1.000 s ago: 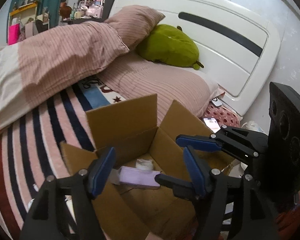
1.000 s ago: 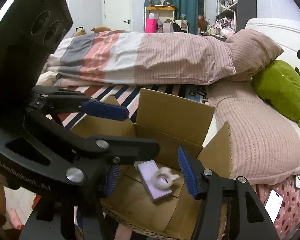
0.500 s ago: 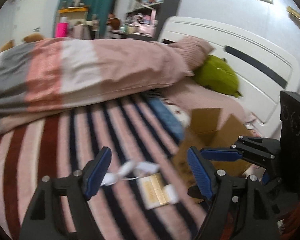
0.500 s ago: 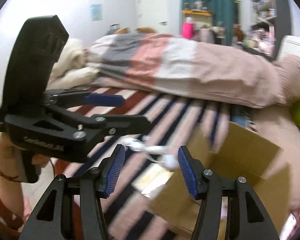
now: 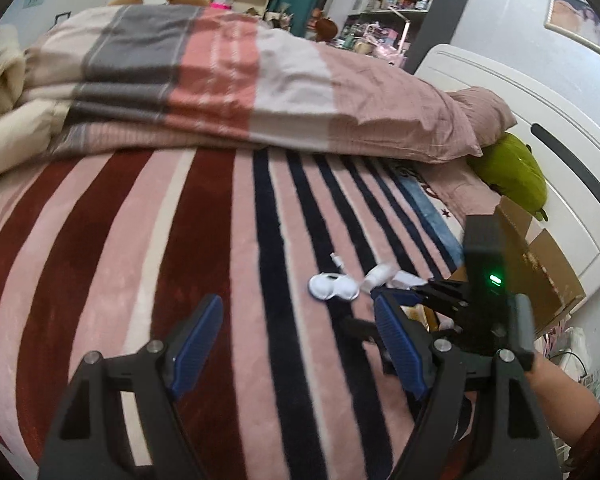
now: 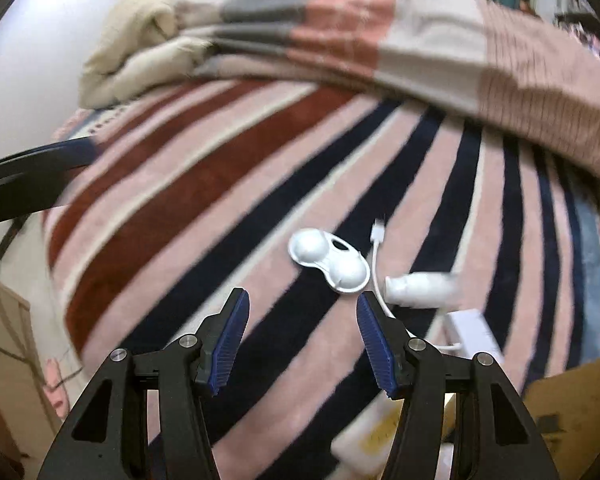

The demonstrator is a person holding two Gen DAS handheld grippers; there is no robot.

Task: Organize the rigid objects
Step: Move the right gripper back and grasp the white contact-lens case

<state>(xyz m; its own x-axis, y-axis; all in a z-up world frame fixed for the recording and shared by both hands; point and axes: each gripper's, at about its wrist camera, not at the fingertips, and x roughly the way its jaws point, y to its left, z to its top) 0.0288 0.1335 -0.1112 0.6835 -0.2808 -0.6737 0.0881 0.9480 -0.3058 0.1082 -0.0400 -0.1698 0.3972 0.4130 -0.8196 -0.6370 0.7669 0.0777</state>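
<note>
On the striped blanket (image 5: 204, 240) lies a white double-domed case (image 6: 330, 260), just ahead of my right gripper (image 6: 303, 332), which is open and empty. Right of the case lie a small white bottle (image 6: 420, 284), a white cable (image 6: 376, 256) and a white box (image 6: 476, 332). A yellow-and-white box (image 6: 376, 428) shows blurred below the right finger. My left gripper (image 5: 296, 344) is open over the blanket with nothing between its fingers. From it, the case (image 5: 334, 288) and bottle (image 5: 380, 274) lie ahead to the right. The right gripper's black body (image 5: 482, 280) stands beside them.
An open cardboard box (image 5: 540, 264) stands at the right by the white headboard (image 5: 540, 120). A folded quilt (image 5: 260, 80) lies across the far side of the bed, with a green plush toy (image 5: 512, 172) by the pillow. A person's forearm (image 5: 560, 384) shows at the lower right.
Both views swung from inside the cardboard box to the striped blanket on the left. The small white items now lie in front of the grippers, and the left jaws stand slightly wider.
</note>
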